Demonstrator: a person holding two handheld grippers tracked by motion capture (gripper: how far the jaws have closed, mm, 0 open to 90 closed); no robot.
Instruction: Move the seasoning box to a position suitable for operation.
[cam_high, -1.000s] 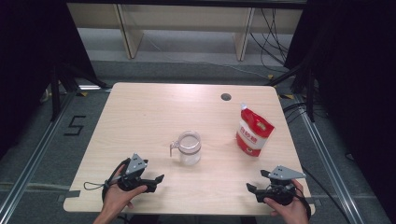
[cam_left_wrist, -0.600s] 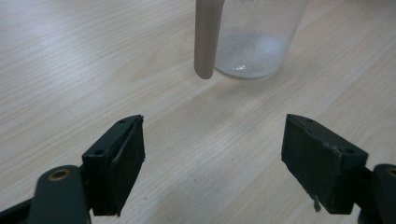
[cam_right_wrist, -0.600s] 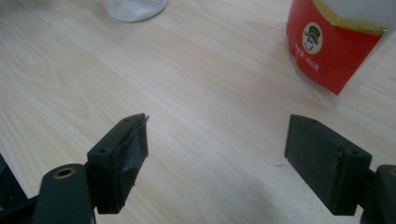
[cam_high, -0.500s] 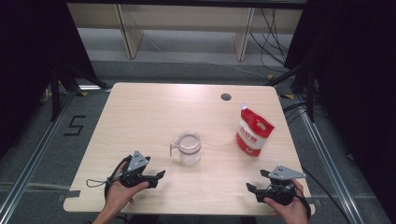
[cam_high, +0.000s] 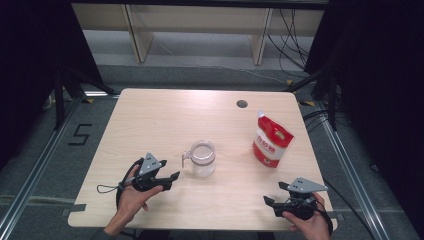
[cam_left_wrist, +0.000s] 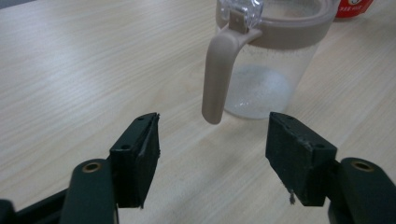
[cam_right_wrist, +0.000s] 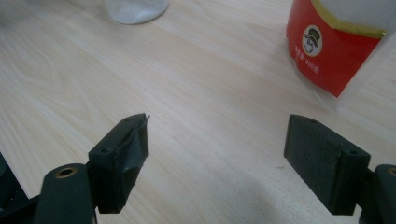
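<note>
Here is the wooden table (cam_high: 165, 120), pale and wide, with a small round hole (cam_high: 242, 104) near its far edge. On the right side stands the red and white pouch (cam_high: 270, 140), upright and leaning a little, well apart from everything else; the right gripper view catches its red lower part (cam_right_wrist: 334, 51) just ahead and to the right. Near the middle sits the clear jug (cam_high: 200, 158) with its greyish-brown rim band, handle (cam_high: 186, 159) sticking out toward the person's left. Down to the left gripper (cam_high: 172, 176): it lies low over the table just beside the jug, and its jaws have just been closing, though they stand well apart with nothing between the pads. In the left gripper view the jug's handle (cam_left_wrist: 219, 72) hangs straight ahead, just beyond the jaw tips and not touched. Over at the near right corner, the right gripper (cam_high: 272, 194) sits in the person's hand, jaws spread wide and gripping nothing, bare wood between them, the pouch some way off.
</note>
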